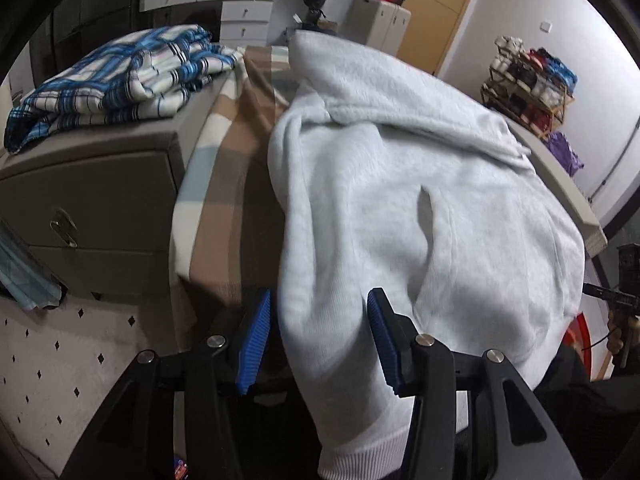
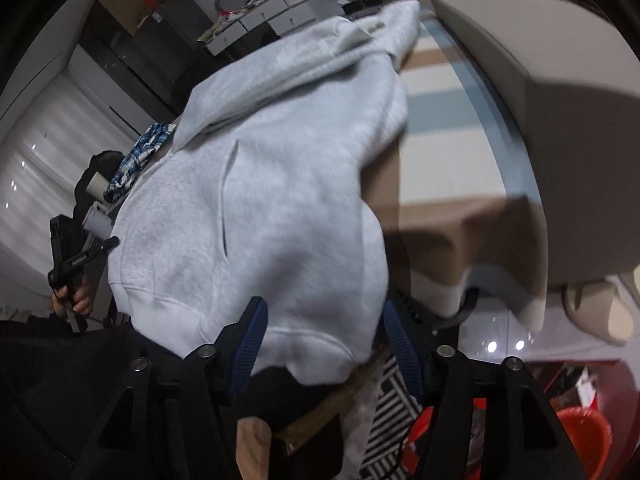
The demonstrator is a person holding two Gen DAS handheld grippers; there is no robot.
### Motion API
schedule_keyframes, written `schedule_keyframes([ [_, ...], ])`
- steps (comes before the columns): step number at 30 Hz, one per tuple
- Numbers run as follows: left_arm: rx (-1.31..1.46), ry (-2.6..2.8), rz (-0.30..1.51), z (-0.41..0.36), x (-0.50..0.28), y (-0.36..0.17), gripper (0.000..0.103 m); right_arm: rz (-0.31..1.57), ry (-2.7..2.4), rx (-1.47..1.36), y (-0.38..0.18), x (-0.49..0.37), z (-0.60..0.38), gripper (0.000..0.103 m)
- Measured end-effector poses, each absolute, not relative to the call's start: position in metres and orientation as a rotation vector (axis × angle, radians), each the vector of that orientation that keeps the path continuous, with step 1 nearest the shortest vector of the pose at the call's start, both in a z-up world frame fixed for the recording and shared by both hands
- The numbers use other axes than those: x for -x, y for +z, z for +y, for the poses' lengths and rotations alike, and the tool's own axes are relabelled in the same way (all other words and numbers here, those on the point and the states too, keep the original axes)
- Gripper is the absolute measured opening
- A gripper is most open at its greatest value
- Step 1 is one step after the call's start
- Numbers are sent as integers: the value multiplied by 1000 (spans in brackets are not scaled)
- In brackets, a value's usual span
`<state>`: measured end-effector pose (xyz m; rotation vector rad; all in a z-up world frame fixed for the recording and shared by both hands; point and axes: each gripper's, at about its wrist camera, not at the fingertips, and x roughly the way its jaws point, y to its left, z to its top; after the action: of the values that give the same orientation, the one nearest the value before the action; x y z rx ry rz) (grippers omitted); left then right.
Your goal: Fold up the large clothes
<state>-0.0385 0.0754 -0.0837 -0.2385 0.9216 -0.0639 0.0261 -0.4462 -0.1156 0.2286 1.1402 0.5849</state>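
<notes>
1. My left gripper (image 1: 320, 336) is spread wide, blue ribbed pads (image 1: 256, 340) apart; the light grey fleece hoodie (image 1: 400, 184) hangs down between them, hem edge running past the right pad. Pads aren't closed on the fabric.
2. My right gripper (image 2: 322, 346) is also spread; the hoodie's ribbed hem (image 2: 280, 344) sits between the blue pads (image 2: 248, 348), w/ a gap on the 3 o'clock side.
3. Hoodie lies draped over the front edge of the grey surface (image 1: 120, 168), hood end at 12 o'clock, hem at 6 o'clock toward me. Kangaroo pocket slit (image 1: 426, 216) shows mid-body in the left view; same slit (image 2: 230, 196) in the right view.
4. Under the hoodie: a striped tan, white and pale blue blanket (image 1: 224, 184), spilling over the surface front at 9 o'clock of the hoodie. Right view shows it (image 2: 436, 128) at 3 o'clock of the hoodie.
5. A blue and white plaid cloth (image 1: 120, 84) is bunched on the surface at 10 o'clock, just beside the blanket.
6. Bkgd, left view: white drawer unit (image 1: 240, 12) at 12 o'clock, wooden rack of shoes (image 1: 528, 84) at 2 o'clock.
7. Right view: orange plastic bucket (image 2: 580, 436) on the floor at 5 o'clock; my other hand (image 2: 74, 292) grips its handle at 9 o'clock.
8. Both views are motion-blurred, so fine fabric contact is hard to read.
</notes>
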Motion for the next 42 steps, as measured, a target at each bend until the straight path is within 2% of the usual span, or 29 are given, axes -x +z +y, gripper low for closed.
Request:
schedule_keyframes([
  [10,259,-168,996,73,48,-102,43,1180,720,-435,-166,-39,-432,64],
  [12,285,-182,1012,75,48,-105,43,1182,732,-437,-168,-40,-426,53],
  [14,313,-209,1042,77,49,-111,43,1155,746,-379,-160,-35,-422,12],
  [15,324,-226,1047,78,50,-112,43,1126,758,-356,-153,-32,-421,4],
  [21,431,-324,1056,85,53,-119,43,915,815,-335,-95,-14,-434,5],
  [26,481,-359,1051,90,57,-122,43,745,918,-541,-63,-9,-470,4],
  [34,455,-410,1014,87,60,-114,43,706,880,-643,-66,-7,-499,0],
  [37,469,-405,1021,88,56,-118,43,764,831,-623,-74,-13,-498,4],
  [39,477,-402,1020,89,55,-120,43,822,794,-601,-82,-18,-494,21],
  [41,481,-398,1030,90,55,-123,43,879,789,-599,-93,-20,-491,77],
  [42,475,-391,1035,90,55,-124,43,898,794,-604,-99,-21,-490,81],
])
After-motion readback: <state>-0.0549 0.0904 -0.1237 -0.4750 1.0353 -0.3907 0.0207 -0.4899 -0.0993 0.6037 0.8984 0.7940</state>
